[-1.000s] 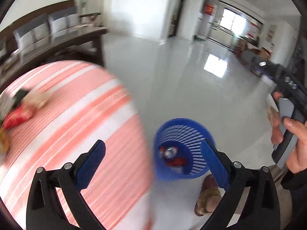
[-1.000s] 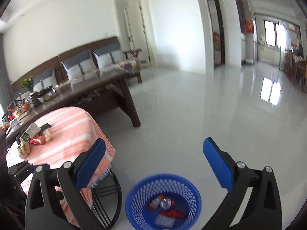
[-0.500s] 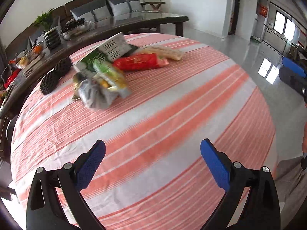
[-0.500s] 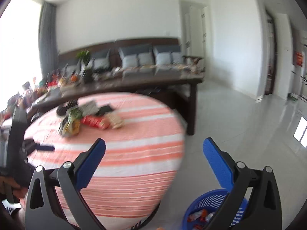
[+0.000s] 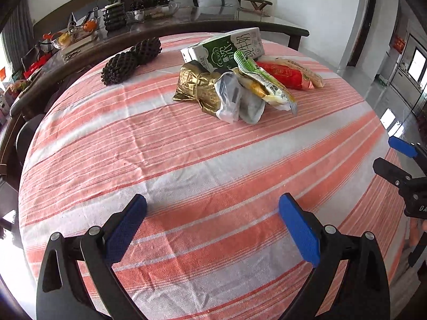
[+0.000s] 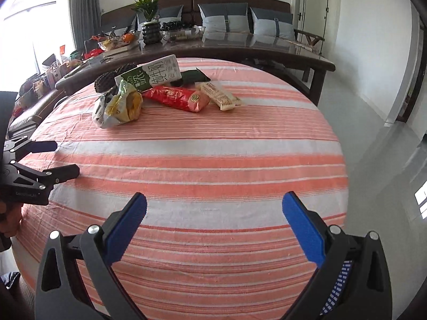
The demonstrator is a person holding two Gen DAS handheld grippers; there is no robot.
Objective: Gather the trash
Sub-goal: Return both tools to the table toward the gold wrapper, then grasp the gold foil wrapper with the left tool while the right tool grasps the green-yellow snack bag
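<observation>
Both grippers: spread wide, holding nothing
Left gripper (image 5: pixel 212 229): above striped tablecloth (image 5: pixel 186 160)
Right gripper (image 6: pixel 213 229): above cloth, well short of wrappers (image 6: pixel 176 97)

Heap of crumpled wrappers (image 5: pixel 240 93) and a milk carton (image 5: pixel 224 48), far side of striped tablecloth (image 5: pixel 186 176)

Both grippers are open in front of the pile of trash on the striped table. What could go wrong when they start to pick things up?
1. The wrappers overlap: the green and yellow bag lies on the grey bag beside the gold wrapper, so one grasp may drag the neighbours.
2. The milk carton leans on the pile and may tip.
3. The tablecloth is wrinkled; low fingers of the left gripper or right gripper may catch it.
</observation>
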